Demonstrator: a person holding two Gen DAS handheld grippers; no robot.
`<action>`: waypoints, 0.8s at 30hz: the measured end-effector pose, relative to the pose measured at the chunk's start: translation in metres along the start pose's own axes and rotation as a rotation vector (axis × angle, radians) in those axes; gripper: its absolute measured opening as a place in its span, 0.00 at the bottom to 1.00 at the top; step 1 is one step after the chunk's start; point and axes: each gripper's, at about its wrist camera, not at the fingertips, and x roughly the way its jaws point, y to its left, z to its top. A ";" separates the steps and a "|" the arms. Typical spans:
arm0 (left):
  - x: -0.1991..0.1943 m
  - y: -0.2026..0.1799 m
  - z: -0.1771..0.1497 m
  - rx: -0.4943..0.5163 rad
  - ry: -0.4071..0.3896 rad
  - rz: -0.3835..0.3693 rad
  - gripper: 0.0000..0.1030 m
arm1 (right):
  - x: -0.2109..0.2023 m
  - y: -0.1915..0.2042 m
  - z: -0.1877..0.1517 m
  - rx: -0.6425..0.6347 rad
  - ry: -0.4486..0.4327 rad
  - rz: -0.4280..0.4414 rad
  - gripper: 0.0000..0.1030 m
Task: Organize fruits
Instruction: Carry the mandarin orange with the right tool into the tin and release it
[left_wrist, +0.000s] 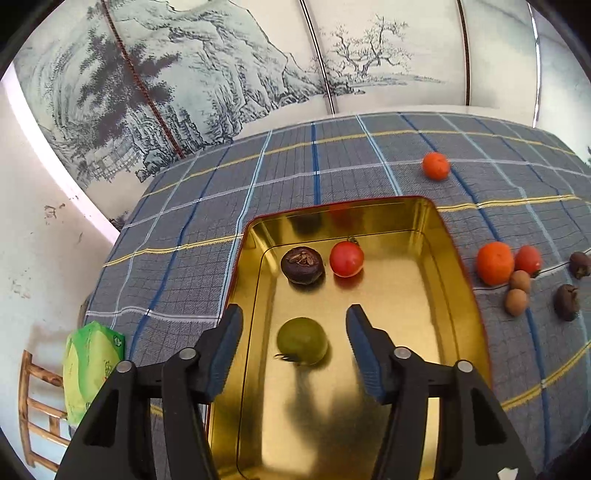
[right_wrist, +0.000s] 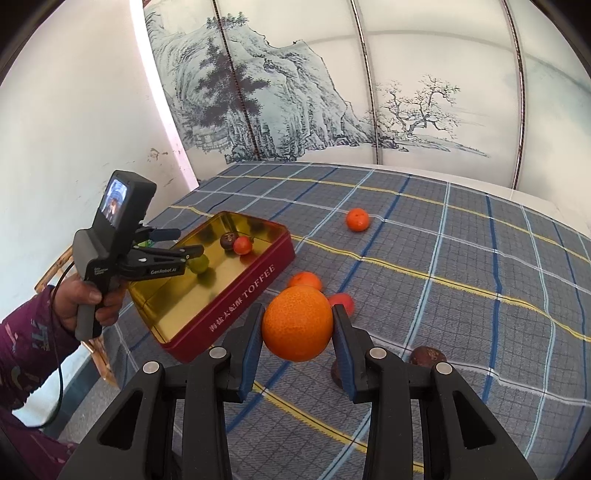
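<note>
A gold-lined red toffee tin (left_wrist: 458, 258) (right_wrist: 236, 310) lies on the plaid cloth. Inside it are a green fruit (left_wrist: 302, 341), a dark brown fruit (left_wrist: 303, 265) and a red tomato (left_wrist: 346, 258). My left gripper (left_wrist: 294, 314) is open above the tin, its fingers either side of the green fruit. It also shows in the right wrist view (right_wrist: 184, 243). My right gripper (right_wrist: 297, 314) is shut on a large orange (right_wrist: 297, 323) and holds it above the cloth, right of the tin.
Loose on the cloth are a far orange (left_wrist: 436, 165) (right_wrist: 357, 219), an orange (left_wrist: 495, 263), a tomato (left_wrist: 528, 259), two small tan fruits (left_wrist: 516, 302) and dark brown fruits (left_wrist: 566, 302) (right_wrist: 427, 356). A green bag (left_wrist: 90, 369) and a wooden chair (left_wrist: 37, 410) stand left of the table.
</note>
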 end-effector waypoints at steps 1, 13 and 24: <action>-0.005 0.000 -0.002 -0.007 -0.008 -0.004 0.59 | 0.000 0.002 0.000 -0.003 0.003 0.002 0.36; -0.043 -0.005 -0.016 -0.068 -0.062 -0.042 0.69 | 0.006 0.024 0.012 -0.040 0.013 0.033 0.36; -0.059 0.005 -0.026 -0.106 -0.101 -0.048 0.75 | 0.024 0.049 0.032 -0.064 0.030 0.088 0.36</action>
